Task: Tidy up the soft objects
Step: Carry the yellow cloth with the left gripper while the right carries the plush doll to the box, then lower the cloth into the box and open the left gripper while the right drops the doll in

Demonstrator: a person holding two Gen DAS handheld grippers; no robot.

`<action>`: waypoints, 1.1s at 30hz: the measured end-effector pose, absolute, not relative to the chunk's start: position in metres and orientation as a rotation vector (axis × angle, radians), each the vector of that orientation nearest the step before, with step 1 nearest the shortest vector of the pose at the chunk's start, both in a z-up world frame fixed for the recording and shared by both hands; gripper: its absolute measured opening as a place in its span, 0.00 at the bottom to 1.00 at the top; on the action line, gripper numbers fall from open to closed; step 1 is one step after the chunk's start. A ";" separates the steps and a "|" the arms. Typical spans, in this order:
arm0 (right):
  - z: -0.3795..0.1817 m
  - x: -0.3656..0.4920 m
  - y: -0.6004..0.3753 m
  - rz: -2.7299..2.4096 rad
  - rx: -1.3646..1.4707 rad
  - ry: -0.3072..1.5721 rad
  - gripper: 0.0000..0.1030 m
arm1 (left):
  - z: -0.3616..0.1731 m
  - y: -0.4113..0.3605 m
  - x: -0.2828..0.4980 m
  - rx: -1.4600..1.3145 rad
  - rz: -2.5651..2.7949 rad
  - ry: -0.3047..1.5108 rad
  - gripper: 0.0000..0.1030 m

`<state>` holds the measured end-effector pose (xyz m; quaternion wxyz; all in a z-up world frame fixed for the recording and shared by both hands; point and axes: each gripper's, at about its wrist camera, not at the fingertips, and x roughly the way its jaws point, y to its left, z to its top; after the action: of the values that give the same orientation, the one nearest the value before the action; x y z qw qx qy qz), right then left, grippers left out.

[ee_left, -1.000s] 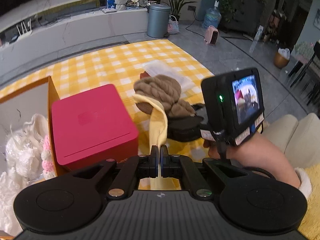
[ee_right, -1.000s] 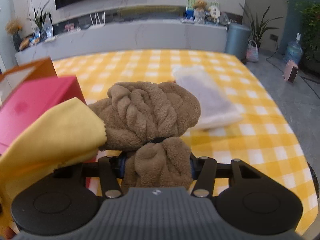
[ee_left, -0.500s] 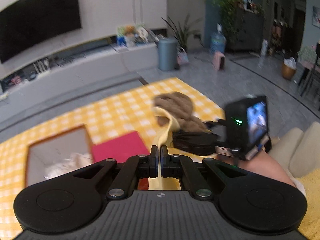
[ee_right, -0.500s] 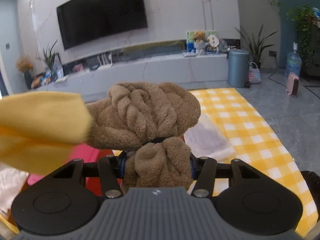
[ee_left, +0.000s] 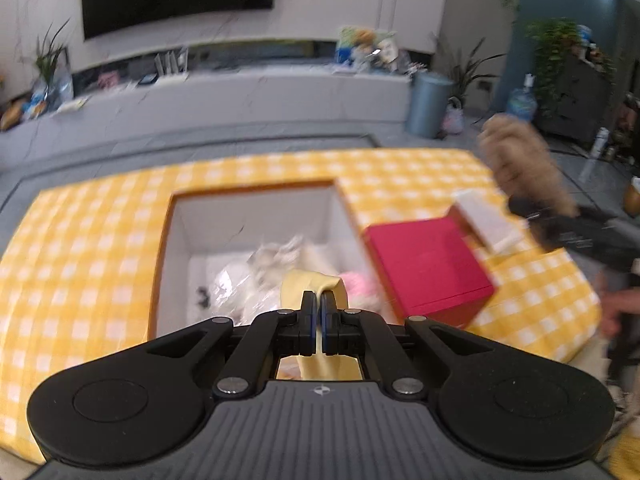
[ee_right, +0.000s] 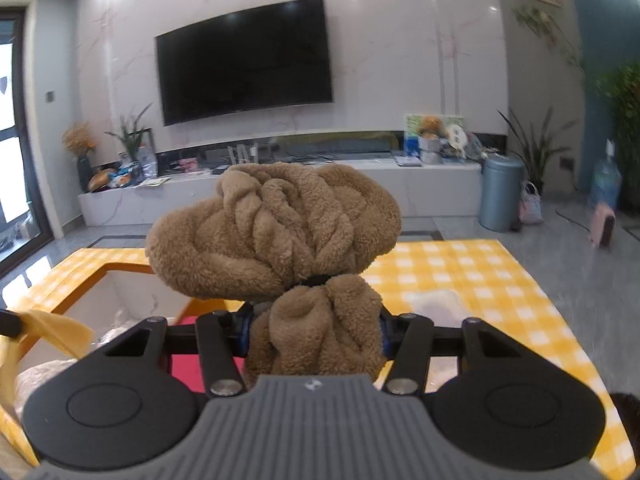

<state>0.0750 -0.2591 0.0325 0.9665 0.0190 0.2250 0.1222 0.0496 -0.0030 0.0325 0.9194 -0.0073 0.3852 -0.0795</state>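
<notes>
**Two grippers, each clamped on a soft item above the checked table**

Two soft things are held in the air. The left gripper (ee_left: 319, 312) has its jaws pinched tight on a yellow cloth (ee_left: 312, 286), which drapes over the fingertips and hangs above the open orange-rimmed box (ee_left: 256, 190). That box sits toward the left side of the yellow-checked tablecloth (ee_left: 92, 240) and holds white plush items (ee_left: 256, 276) and something pink (ee_left: 360, 286). A red box (ee_left: 430, 264) stands just beside the orange-rimmed box's right wall. The right gripper (ee_right: 314, 330) is clenched around the cinched neck of a brown fleece bundle (ee_right: 276, 236), held upright above the table's right side. A white folded cloth (ee_right: 436, 304) lies on the tablecloth beyond it.
</notes>
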 end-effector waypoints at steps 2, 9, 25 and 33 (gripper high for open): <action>0.036 0.069 -0.248 0.287 0.019 0.457 0.52 | 0.017 0.006 0.059 -0.046 -0.180 0.823 0.02; 0.047 0.067 -0.196 0.434 -0.094 0.486 0.52 | -0.036 0.042 0.087 -0.038 -0.115 0.901 0.02; 0.031 0.127 -0.070 0.564 -0.186 0.742 0.52 | 0.008 0.065 0.013 0.069 -0.069 0.690 0.91; 0.002 0.140 -0.019 0.566 -0.069 0.813 0.52 | 0.017 0.091 0.007 -0.011 0.088 0.641 0.92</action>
<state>0.1404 -0.0188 0.0024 0.8794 -0.0329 0.3898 0.2714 0.0067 0.0909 0.0166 0.9481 -0.0053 0.3149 0.0434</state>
